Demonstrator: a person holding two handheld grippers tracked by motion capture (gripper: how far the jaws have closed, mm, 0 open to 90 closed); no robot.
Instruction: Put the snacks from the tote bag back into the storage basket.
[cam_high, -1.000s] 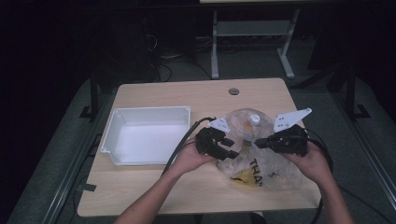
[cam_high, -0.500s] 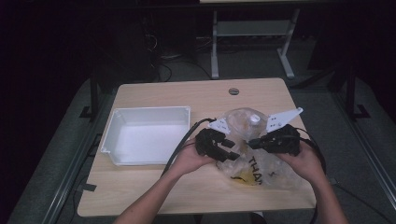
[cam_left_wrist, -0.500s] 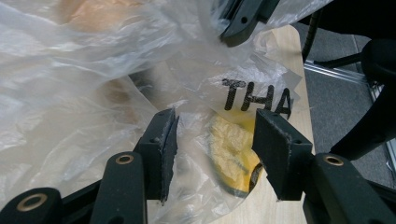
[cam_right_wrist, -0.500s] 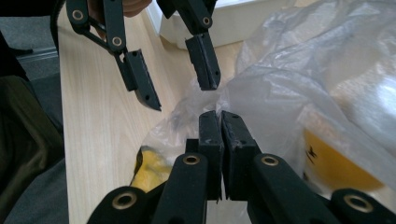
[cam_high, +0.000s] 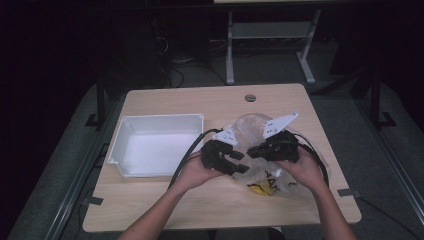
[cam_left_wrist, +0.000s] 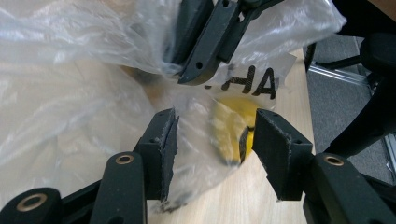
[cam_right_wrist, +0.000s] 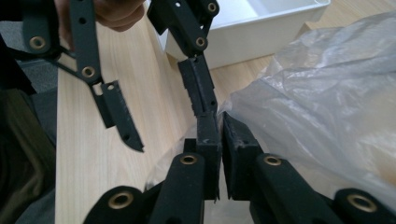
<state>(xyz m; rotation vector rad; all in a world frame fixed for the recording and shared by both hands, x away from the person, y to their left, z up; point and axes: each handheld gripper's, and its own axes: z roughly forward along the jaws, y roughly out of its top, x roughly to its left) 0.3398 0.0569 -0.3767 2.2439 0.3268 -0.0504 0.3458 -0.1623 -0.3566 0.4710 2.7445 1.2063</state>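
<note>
A crumpled clear plastic bag (cam_high: 250, 125) with black lettering lies on the table right of centre, with a yellow thing (cam_high: 262, 187) inside it. My right gripper (cam_high: 251, 151) reaches in from the right. In the right gripper view it (cam_right_wrist: 220, 126) is shut on a fold of the bag (cam_right_wrist: 327, 107); its jaws have just been opening a little, with only a thin slit between them and the film still in it. My left gripper (cam_high: 239, 162) faces it from the left. Its jaws (cam_left_wrist: 215, 140) stand open around loose film (cam_left_wrist: 70, 93), with the yellow thing (cam_left_wrist: 229, 126) behind.
A white rectangular bin (cam_high: 160, 118) with nothing in it stands on the left half of the wooden table (cam_high: 200, 210). A round cable hole (cam_high: 250, 97) sits near the far edge. Cables trail from both grippers toward the person.
My right gripper has moved left with the bag's edge, closer to my left gripper. The left hand has stayed in place.
</note>
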